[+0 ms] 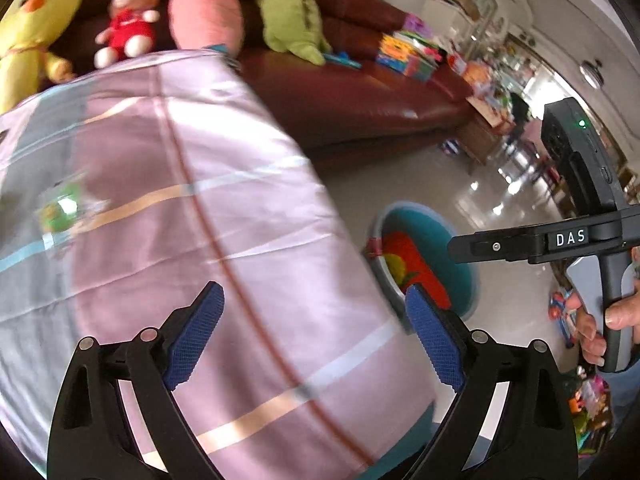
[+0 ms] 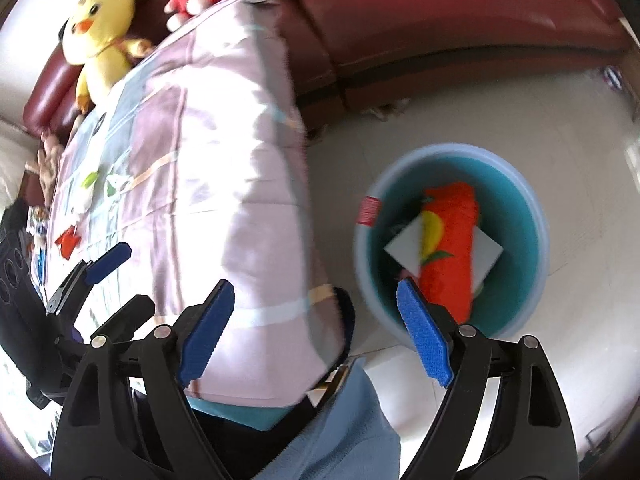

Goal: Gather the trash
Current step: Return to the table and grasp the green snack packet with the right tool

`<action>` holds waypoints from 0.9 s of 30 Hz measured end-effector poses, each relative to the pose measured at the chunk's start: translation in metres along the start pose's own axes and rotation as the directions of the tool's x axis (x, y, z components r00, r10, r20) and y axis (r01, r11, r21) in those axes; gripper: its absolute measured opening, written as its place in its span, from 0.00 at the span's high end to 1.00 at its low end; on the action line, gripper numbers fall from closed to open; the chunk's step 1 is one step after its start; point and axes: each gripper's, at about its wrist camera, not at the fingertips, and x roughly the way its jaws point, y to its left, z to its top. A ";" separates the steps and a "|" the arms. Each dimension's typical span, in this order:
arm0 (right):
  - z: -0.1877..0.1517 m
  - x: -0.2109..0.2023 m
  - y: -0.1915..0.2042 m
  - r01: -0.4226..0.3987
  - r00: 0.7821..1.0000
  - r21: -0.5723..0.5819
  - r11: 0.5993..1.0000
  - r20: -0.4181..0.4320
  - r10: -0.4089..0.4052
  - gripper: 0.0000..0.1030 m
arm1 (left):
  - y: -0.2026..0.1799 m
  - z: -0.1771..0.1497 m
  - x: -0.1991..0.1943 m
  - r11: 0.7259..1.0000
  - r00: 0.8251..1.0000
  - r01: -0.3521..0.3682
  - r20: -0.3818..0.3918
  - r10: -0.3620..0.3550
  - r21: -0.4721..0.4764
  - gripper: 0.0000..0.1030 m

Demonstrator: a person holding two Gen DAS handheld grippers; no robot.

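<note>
A blue bin (image 2: 532, 216) stands on the floor beside the cloth-covered table (image 2: 224, 184); it holds an orange wrapper (image 2: 452, 240) and a white sheet (image 2: 402, 246). The bin also shows in the left wrist view (image 1: 464, 272). My right gripper (image 2: 316, 332) is open and empty, above the table's edge and the bin's near side. My left gripper (image 1: 314, 332) is open and empty over the pink cloth (image 1: 200, 220). Small scraps lie on the cloth: a green one (image 2: 90, 180), a red one (image 2: 68, 240), and a blurred green piece (image 1: 60, 210).
A dark red sofa (image 1: 360, 92) with plush toys (image 1: 36, 12) and books (image 1: 408, 54) stands behind the table. The right gripper's body (image 1: 580, 236) and hand show at the right. Toys (image 1: 560, 312) lie on the tiled floor. A person's leg (image 2: 332, 428) is below.
</note>
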 end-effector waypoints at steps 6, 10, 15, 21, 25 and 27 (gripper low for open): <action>0.009 0.011 0.066 0.005 1.000 -0.091 0.996 -0.024 -0.008 0.23 | 0.058 -0.012 -0.039 0.995 0.997 -0.059 0.043 0.063 -0.080 0.10; 0.017 0.022 0.113 -0.005 0.999 -0.161 0.987 -0.045 -0.002 0.20 | 0.098 -0.021 -0.066 0.985 0.991 -0.103 0.069 0.114 -0.141 0.09; 0.023 0.039 0.170 -0.015 0.997 -0.249 0.968 -0.075 -0.004 0.19 | 0.146 -0.032 -0.092 0.963 0.982 -0.144 0.084 0.167 -0.229 0.09; 0.033 0.061 0.228 -0.029 0.994 -0.331 0.943 -0.111 -0.008 0.19 | 0.196 -0.043 -0.112 0.933 0.973 -0.181 0.079 0.216 -0.312 0.09; 0.044 0.080 0.255 -0.024 0.990 -0.368 0.929 -0.136 -0.028 0.19 | 0.221 -0.047 -0.120 0.911 0.967 -0.197 0.080 0.241 -0.362 0.09; 0.050 0.089 0.266 -0.021 0.988 -0.383 0.923 -0.147 -0.039 0.19 | 0.234 -0.048 -0.122 0.899 0.965 -0.205 0.075 0.252 -0.386 0.09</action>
